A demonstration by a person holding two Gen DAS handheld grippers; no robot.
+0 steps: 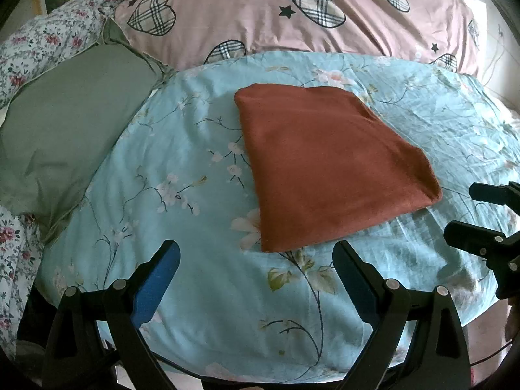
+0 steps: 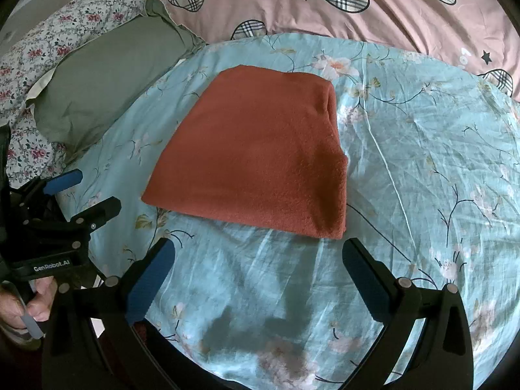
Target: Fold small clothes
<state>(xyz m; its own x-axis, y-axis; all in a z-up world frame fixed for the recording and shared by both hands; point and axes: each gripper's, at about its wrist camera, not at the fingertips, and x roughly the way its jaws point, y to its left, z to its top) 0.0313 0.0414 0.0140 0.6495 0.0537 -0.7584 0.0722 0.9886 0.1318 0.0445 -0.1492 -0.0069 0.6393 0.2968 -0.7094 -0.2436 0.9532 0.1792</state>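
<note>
The rust-red cloth (image 1: 328,165) lies flat and folded on the blue flowery bed cover (image 1: 169,169), both tongs, left (image 1: 256,279) and right (image 2: 260,276), hang open and empty just near it, so pinch gently.

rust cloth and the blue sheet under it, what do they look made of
Rust cloth: looks like soft knit or fleece, matte, with a fuzzy nap showing along its folded right edge; the exact fibre is unclear. Blue sheet: seems thin woven cotton or a blend, smooth with a slight sheen, finely creased, printed with flowers.
</note>
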